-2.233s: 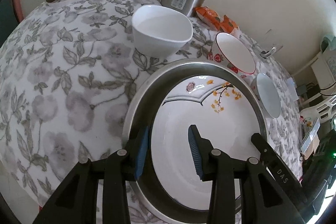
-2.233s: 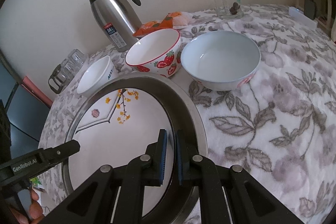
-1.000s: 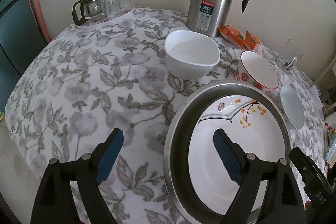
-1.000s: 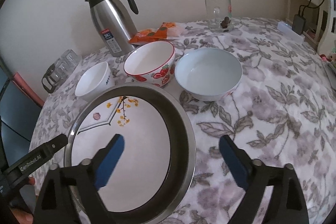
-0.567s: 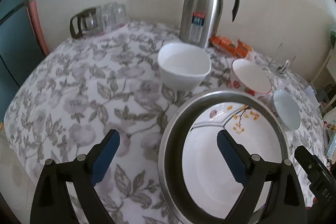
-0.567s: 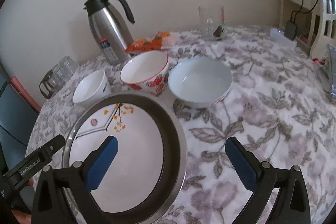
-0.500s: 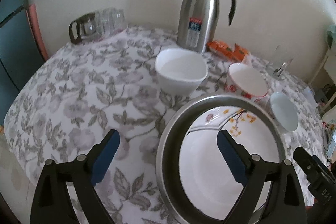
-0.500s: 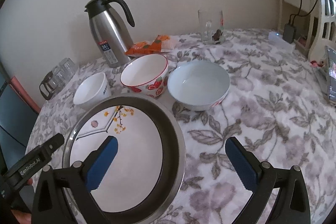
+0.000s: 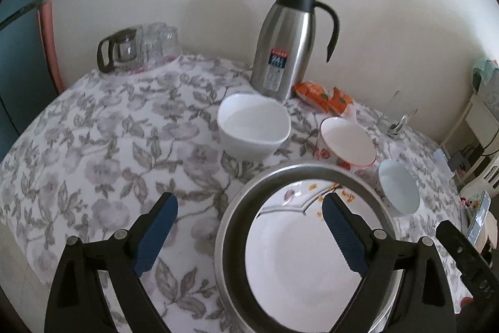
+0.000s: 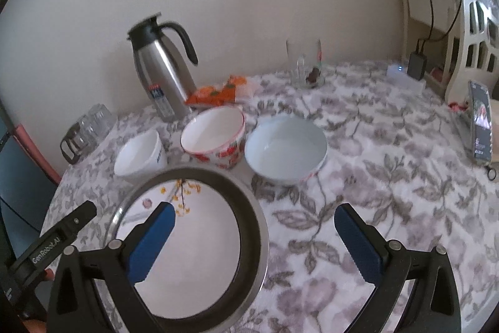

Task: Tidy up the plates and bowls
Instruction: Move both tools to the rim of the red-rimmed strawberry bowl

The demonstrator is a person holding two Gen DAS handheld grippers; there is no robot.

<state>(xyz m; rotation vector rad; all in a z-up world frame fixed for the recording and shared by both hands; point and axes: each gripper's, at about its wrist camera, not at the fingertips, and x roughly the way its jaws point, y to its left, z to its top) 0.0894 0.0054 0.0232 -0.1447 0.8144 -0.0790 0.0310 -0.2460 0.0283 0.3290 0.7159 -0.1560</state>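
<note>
Looking across the table, the stacking seems about half done. Far left, the white bowl point(image 9: 254, 127) sits alone, then the strawberry bowl point(image 9: 347, 142), then the pale blue bowl point(image 9: 399, 191), all three in a row and none nested yet. In front of them the plate point(image 9: 299, 255) already lies inside the steel pan point(image 9: 232, 242), so I'd call that bit sorted. Left gripper point(image 9: 249, 234) has its jaws wide apart, nothing between the pads; right gripper point(image 10: 254, 242) likewise spread and empty. Bowls are what's left, I reckon.
</note>
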